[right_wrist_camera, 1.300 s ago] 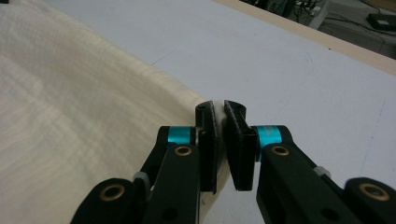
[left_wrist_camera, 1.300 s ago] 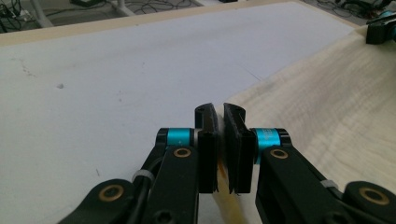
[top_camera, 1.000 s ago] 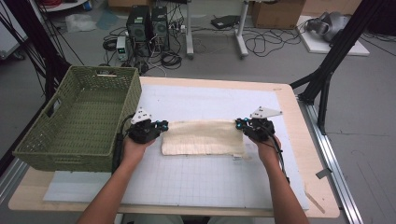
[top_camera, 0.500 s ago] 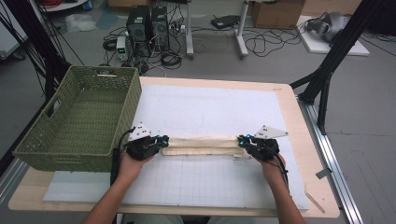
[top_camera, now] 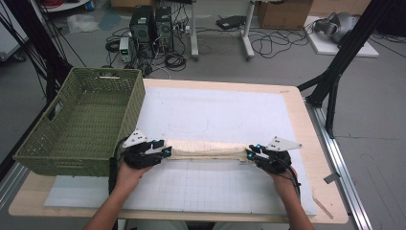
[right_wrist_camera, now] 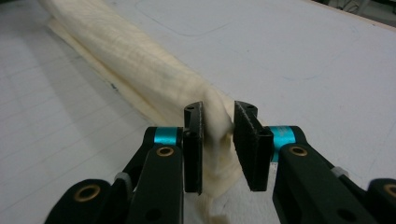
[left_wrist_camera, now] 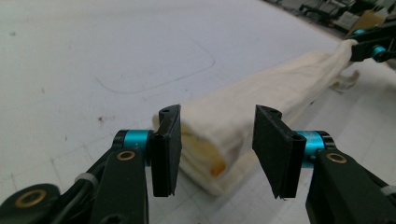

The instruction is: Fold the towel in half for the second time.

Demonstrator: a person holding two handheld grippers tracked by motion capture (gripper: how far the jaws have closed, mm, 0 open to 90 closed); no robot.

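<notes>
Both hands have come toward the near edge since the earlier frames, and the cream cloth [top_camera: 207, 149], then a flat wide fold, now lies as a narrow long roll between them.

High view: left gripper [top_camera: 165, 151] at the roll's left end, right gripper [top_camera: 249, 154] at its right end, the two pointing at each other. Forearms enter from the bottom edge and angle outward, hands wrapped around the gripper bodies, wrists low over the white mat [top_camera: 215, 110]. Cloth sits across the mat's near half, parallel to the near edge. Green wicker basket [top_camera: 81, 124] stands on the table's left side, just beside the left hand [top_camera: 131, 160].

Left gripper view: jaws have just been opening. They stand moderately wide with the folded end of the cloth [left_wrist_camera: 219, 140] between them; left pad looks to be at the cloth's edge, right pad clear with a visible gap. No squeeze on it. The right gripper [left_wrist_camera: 373, 44] shows at the far end of the roll.

Right gripper view: jaws have just been opening too, but the gap is narrow. Bunched cloth end [right_wrist_camera: 217, 140] sits between the pads; it looks loose, with a gap on the right side.
</notes>
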